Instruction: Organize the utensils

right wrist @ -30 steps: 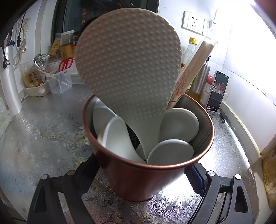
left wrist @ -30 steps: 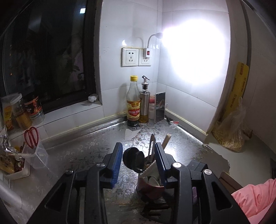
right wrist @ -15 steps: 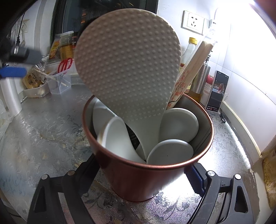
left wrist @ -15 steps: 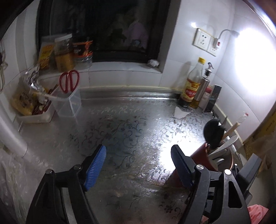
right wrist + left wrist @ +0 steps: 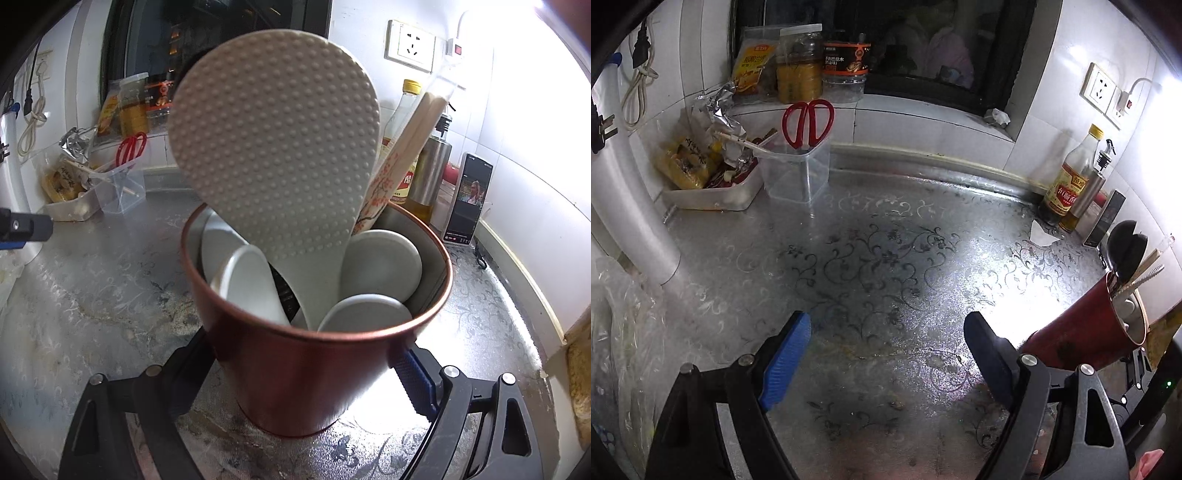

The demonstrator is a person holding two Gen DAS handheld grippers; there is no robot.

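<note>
My right gripper (image 5: 301, 358) is shut on a red metal cup (image 5: 306, 376) standing on the patterned counter. The cup holds a white dimpled rice paddle (image 5: 277, 147), several white spoons (image 5: 251, 284) and sleeved chopsticks (image 5: 406, 147). In the left wrist view the cup (image 5: 1082, 339) sits at the right edge, a black ladle (image 5: 1126, 247) sticking out of it. My left gripper (image 5: 886, 321) hovers over bare counter; its jaws have just been opening and nothing is between them. Red scissors (image 5: 807, 122) stand in a clear container (image 5: 798, 177) at the back left.
A vinegar bottle (image 5: 1071, 184) and a steel oil bottle (image 5: 1089, 192) stand in the back right corner beside a phone (image 5: 467, 199). A white tray (image 5: 713, 192) of snack packets, jars (image 5: 799, 70) on the ledge and a white pipe (image 5: 628, 192) line the left.
The left gripper swung left and down, away from the cup, and its jaws spread wide. The cup went from between its jaws to the right edge. The right gripper stayed put.
</note>
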